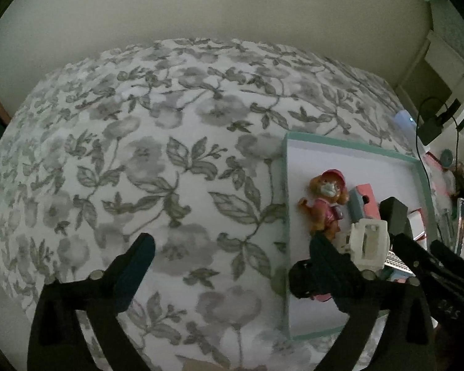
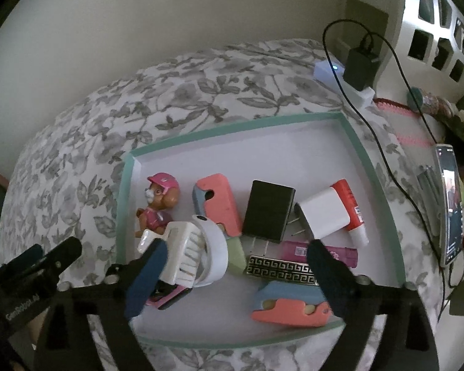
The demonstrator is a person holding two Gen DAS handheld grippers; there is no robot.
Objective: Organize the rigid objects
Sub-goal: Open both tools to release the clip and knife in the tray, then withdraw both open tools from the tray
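A teal-rimmed white tray (image 2: 232, 125) lies on a floral bedspread (image 1: 170, 154). It holds a toy pup with a pink cap (image 2: 160, 198), two coral-and-blue cases (image 2: 219, 198) (image 2: 290, 306), a black charger (image 2: 267, 210), a white charger (image 2: 321, 213), a glue stick (image 2: 352, 207), a white claw clip (image 2: 176, 247), a white ring (image 2: 216, 247) and a black-and-gold patterned clip (image 2: 278, 269). My right gripper (image 2: 236, 266) hangs open over the tray, its fingers either side of the claw clip and ring. My left gripper (image 1: 232, 256) is open and empty, straddling the tray's left rim (image 1: 286, 185) near the pup (image 1: 327, 198).
A phone (image 2: 451, 201) lies right of the tray. A black adapter (image 2: 360, 65) with a trailing cable sits at the bed's far corner, beside a white perforated basket (image 2: 432, 15). A plain wall runs behind the bed. Bare bedspread stretches left of the tray.
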